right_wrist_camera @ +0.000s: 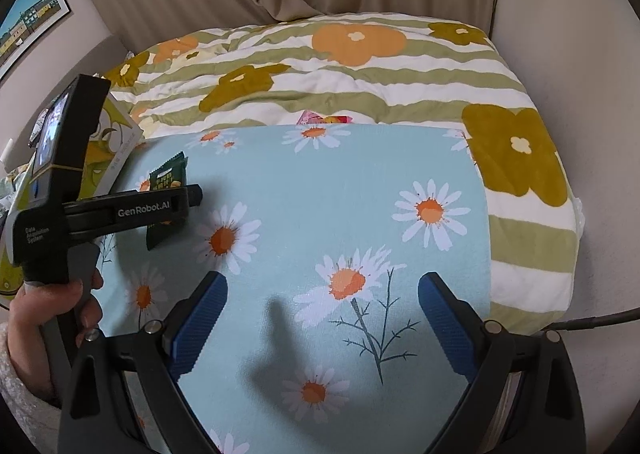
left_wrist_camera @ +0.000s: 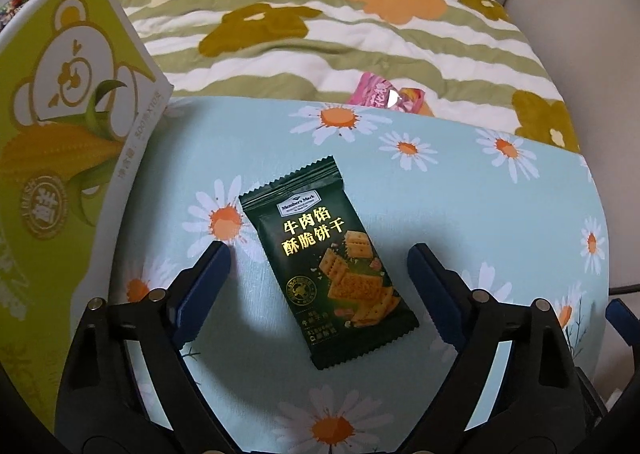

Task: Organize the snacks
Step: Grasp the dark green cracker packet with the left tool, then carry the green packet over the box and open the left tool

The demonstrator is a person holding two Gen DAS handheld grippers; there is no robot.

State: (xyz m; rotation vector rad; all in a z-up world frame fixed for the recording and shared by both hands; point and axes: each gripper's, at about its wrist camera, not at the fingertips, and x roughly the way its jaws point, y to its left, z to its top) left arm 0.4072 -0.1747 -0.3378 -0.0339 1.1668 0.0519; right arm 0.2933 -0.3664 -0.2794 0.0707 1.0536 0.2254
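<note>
A dark green cracker packet (left_wrist_camera: 328, 266) lies flat on the light blue daisy cloth (left_wrist_camera: 460, 214). My left gripper (left_wrist_camera: 319, 250) is open, hovering over the packet with one finger on each side, not touching it. The same packet (right_wrist_camera: 168, 178) shows in the right wrist view, partly hidden behind the left gripper's body (right_wrist_camera: 132, 210). My right gripper (right_wrist_camera: 323, 280) is open and empty over bare daisy cloth (right_wrist_camera: 320, 194). A pink snack packet (left_wrist_camera: 380, 94) lies at the cloth's far edge, and shows in the right wrist view (right_wrist_camera: 324, 119).
A green and white cardboard box (left_wrist_camera: 68, 126) with a bear and corn picture stands at the left, next to the packet. A striped flower quilt (left_wrist_camera: 320, 34) is bunched up behind the cloth. A black cable (right_wrist_camera: 592, 320) runs at the right.
</note>
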